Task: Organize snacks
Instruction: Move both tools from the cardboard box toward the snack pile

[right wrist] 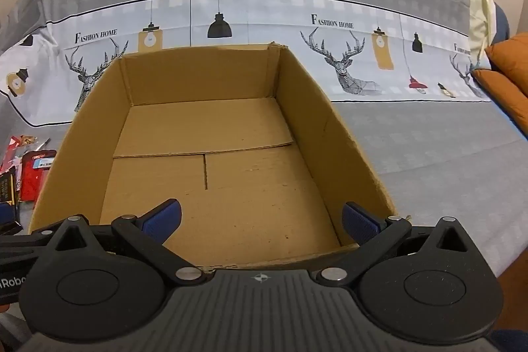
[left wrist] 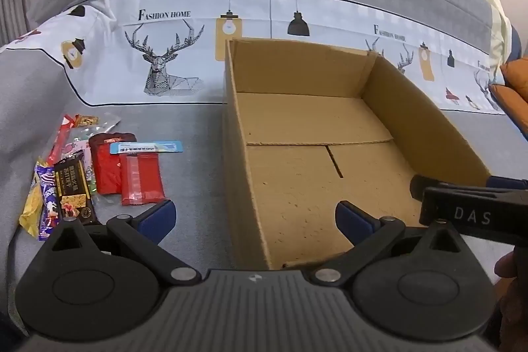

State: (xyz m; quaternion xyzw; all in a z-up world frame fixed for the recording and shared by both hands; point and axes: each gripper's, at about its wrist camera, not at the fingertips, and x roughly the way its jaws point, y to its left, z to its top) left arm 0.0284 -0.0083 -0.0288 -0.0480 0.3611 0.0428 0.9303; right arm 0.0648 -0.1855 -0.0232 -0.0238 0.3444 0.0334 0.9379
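Snacks (left wrist: 95, 167) lie in a loose pile on the grey bed cover (left wrist: 191, 127), left of the empty cardboard box (left wrist: 313, 127) and clear of its left wall. Most packets run lengthwise from near to far. The left gripper (left wrist: 255, 216) hangs just near-right of the pile, its fingers spread wide with nothing between them, so it looks the closer one. The right gripper (right wrist: 260, 218) sits over the box's near edge, fingers also wide and empty, well apart from the pile.

Both tools match — the left gripper (left wrist: 255, 216) and right gripper (right wrist: 262, 220) are black, with blue ribbed pads (right wrist: 359, 221), silver rivets (left wrist: 181, 273), ridged grey housings — white lettering beside the pivots.
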